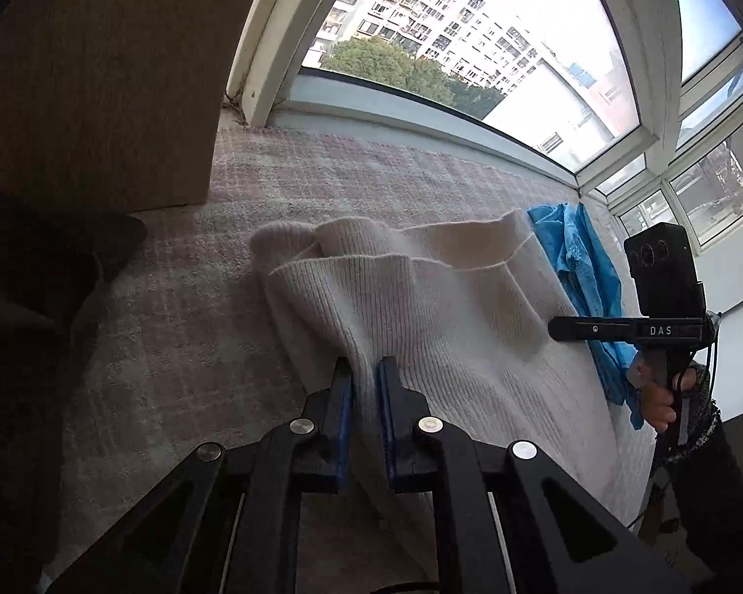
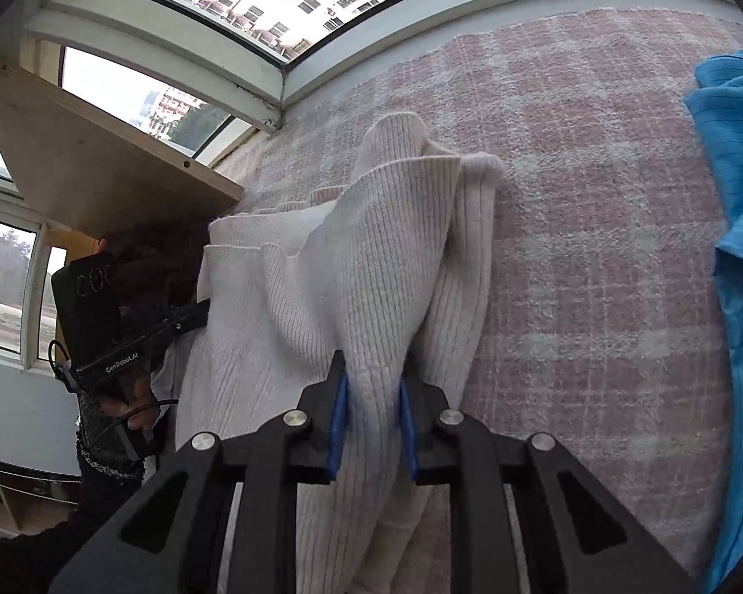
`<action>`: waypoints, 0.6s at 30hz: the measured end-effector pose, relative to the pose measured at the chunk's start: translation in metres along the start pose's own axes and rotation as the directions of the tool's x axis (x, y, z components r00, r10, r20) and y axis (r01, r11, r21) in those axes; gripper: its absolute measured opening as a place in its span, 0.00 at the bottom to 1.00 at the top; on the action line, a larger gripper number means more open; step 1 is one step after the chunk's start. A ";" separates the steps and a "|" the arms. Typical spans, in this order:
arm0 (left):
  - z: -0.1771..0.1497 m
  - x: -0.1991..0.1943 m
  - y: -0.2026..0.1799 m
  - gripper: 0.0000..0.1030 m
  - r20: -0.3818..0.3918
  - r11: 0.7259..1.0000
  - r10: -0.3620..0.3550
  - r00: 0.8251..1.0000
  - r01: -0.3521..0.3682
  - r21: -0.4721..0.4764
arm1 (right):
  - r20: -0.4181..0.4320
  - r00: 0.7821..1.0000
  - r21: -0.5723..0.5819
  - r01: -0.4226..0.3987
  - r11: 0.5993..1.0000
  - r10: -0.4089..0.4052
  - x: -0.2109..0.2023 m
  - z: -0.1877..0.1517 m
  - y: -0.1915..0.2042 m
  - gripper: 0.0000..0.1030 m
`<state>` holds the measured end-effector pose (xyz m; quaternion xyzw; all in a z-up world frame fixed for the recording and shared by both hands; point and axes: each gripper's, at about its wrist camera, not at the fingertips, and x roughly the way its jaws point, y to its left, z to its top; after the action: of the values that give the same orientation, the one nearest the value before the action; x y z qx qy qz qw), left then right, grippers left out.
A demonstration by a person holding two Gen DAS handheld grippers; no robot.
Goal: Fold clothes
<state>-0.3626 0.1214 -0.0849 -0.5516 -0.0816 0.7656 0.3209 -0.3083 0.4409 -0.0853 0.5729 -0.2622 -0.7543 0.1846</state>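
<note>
Left wrist: my left tongs (image 1: 365, 371) grip the sweater (image 1: 421, 297). Right wrist: my right tongs (image 2: 371, 371) clamp it too, above the rug (image 2: 594, 247).

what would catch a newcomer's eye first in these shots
First, the cream knit sweater, held up over the pink checked carpet with the left gripper and the right gripper each pinching a bunch of it between the jaws. Next, the bright blue garment lying on the carpet to the sweater's right. Behind it all, the big window shows apartment blocks outside.
</note>
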 end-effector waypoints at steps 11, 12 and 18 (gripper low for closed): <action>-0.002 -0.039 -0.020 0.28 0.106 0.996 -0.003 0.994 -0.006 0.085 | 0.145 0.958 -0.240 0.276 0.931 -0.247 -0.031 0.005 0.055 0.36; 0.002 -0.034 -0.020 0.29 0.096 0.996 0.007 0.995 -0.015 0.087 | 0.147 0.945 -0.249 0.320 0.914 -0.291 -0.023 0.010 0.055 0.38; 0.015 0.000 -0.012 0.31 0.029 0.995 0.054 0.998 -0.056 0.077 | 0.051 0.969 -0.201 0.248 0.948 -0.242 0.015 0.041 0.039 0.36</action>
<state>-0.3708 0.1343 -0.0732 -0.5304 -0.0409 0.7840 0.3198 -0.3526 0.4089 -0.0650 0.5692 -0.1118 -0.8016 0.1445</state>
